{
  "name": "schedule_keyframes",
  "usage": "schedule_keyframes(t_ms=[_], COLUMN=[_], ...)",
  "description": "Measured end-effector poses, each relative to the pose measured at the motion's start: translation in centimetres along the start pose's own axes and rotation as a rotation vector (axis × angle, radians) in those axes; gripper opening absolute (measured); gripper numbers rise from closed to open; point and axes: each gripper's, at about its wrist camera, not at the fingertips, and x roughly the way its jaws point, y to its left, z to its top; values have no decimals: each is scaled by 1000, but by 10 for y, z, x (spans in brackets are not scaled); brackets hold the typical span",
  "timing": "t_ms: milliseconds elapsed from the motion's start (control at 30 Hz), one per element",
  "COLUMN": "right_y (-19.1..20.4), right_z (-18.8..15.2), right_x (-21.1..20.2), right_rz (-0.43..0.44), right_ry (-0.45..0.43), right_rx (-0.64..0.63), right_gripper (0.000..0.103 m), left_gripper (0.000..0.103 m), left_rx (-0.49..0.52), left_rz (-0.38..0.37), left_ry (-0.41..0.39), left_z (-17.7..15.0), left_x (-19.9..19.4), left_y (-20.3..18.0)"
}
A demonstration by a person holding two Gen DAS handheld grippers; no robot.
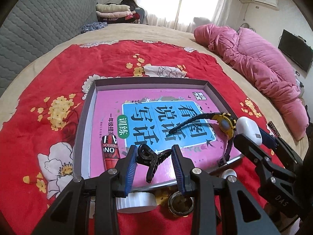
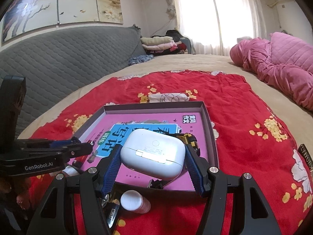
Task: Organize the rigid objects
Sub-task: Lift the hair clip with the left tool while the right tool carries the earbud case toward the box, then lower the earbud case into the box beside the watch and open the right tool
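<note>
On a bed covered with a red flower-printed cloth (image 1: 109, 62) lies a shallow grey cardboard box lid (image 1: 148, 82), and inside it a pink workbook with a blue title panel (image 1: 137, 105) fills the floor. The left gripper (image 1: 153, 161) has its blue ribbed pads spread apart on either side of a black plastic claw hair clip (image 1: 149, 159) that sits between them over the book's near edge; the pads do not visibly press it, so whether it is held cannot be told. The right gripper (image 2: 152, 157) is closed on a white glossy earbud charging case (image 2: 153, 152), holding it above the box near a yellow-and-black wristwatch (image 1: 225, 124) resting on the book's right side. A red tube printed with white lettering (image 1: 110, 152) lies in the box's left strip. Just outside the near wall stand a white ribbed cap (image 1: 137, 200) and a round metal-rimmed object (image 1: 181, 203).
</note>
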Motion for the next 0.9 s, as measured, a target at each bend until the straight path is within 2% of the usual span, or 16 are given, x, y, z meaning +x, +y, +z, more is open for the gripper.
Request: schedule_keyframes(t_ms=[333, 900], right_y=[-2, -1], right_z=[5, 1], right_x=[13, 44], right_rz=[3, 24], right_ry=[1, 80], right_rx=[-7, -33], right_gripper=[65, 65], left_gripper=[36, 36], left_rx=[12, 41], left_rz=[12, 24], left_ry=[17, 78], left_z=[4, 2], left_x=[11, 34], left_y=[-3, -7])
